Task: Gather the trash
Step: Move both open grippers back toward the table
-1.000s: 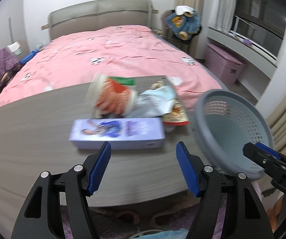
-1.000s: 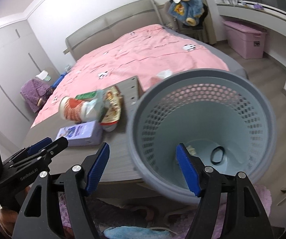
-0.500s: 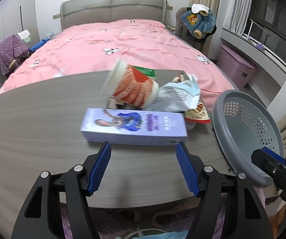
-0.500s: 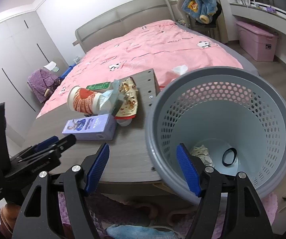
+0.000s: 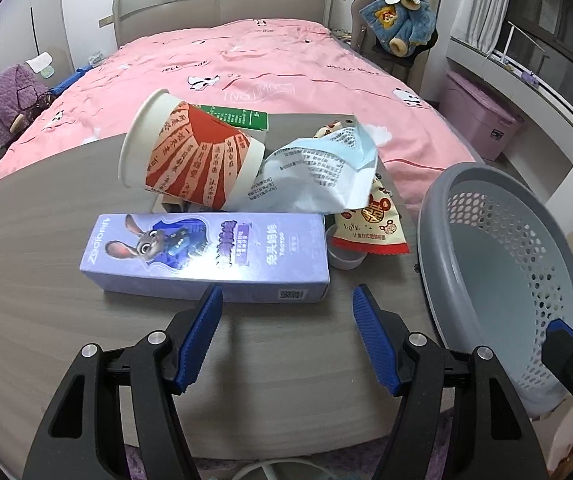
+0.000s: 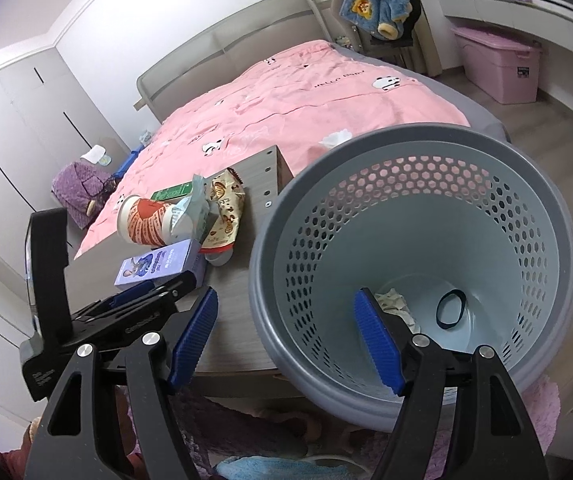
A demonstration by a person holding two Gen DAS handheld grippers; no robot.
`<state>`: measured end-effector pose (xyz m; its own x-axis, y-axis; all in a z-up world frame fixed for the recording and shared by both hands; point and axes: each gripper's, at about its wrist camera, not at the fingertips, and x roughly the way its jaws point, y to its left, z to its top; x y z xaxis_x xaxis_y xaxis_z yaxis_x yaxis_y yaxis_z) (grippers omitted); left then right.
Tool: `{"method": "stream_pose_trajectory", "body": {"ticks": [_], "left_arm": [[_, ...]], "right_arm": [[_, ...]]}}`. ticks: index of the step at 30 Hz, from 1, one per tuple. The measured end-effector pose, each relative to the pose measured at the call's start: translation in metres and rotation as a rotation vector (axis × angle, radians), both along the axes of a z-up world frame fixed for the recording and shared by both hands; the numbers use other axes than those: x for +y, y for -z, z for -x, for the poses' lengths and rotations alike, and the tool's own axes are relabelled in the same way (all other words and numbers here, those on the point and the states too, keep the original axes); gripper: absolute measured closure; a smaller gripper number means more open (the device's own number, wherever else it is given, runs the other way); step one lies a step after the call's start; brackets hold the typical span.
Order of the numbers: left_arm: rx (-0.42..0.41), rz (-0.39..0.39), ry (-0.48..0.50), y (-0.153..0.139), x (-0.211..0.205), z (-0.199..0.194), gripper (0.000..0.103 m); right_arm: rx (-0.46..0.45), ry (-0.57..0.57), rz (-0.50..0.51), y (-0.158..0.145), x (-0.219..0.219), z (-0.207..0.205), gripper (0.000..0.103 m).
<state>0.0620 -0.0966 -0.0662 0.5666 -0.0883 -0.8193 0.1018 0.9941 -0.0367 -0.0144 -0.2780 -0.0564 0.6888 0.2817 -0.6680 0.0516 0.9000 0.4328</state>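
Right now my left gripper [image 5: 284, 334] hangs wide open and empty just short of the purple box [image 5: 206, 252], which lies flat on the table [image 5: 46, 300] at the front of the trash pile. My right gripper [image 6: 286, 340], also spread wide, straddles the basket [image 6: 546, 208] rim without pinching it. I should straddle the box's narrow width squarely, then close.

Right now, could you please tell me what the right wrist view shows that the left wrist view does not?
Only the right wrist view shows the grey perforated plastic basket's floor, holding a black elastic band and crumpled pale paper. Only the left wrist view shows the lavender cartoon-rabbit carton's full printed top. Both show the red-and-white paper cup lying on its side, the wooden table, and the open left gripper.
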Motion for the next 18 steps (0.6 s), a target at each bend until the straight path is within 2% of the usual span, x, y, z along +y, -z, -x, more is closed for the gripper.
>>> {"method": "stream_pose_trajectory", "body": {"ticks": [11, 18], "left_arm": [[-0.004, -0.008, -0.05, -0.001, 0.006, -0.004, 0.038], [-0.09, -0.035, -0.042, -0.017, -0.002, 0.003, 0.038]], "right_arm": [[0.013, -0.005, -0.014, 0.001, 0.002, -0.004, 0.034], [0.016, -0.014, -0.007, 0.001, 0.009, -0.008, 0.034]]}}
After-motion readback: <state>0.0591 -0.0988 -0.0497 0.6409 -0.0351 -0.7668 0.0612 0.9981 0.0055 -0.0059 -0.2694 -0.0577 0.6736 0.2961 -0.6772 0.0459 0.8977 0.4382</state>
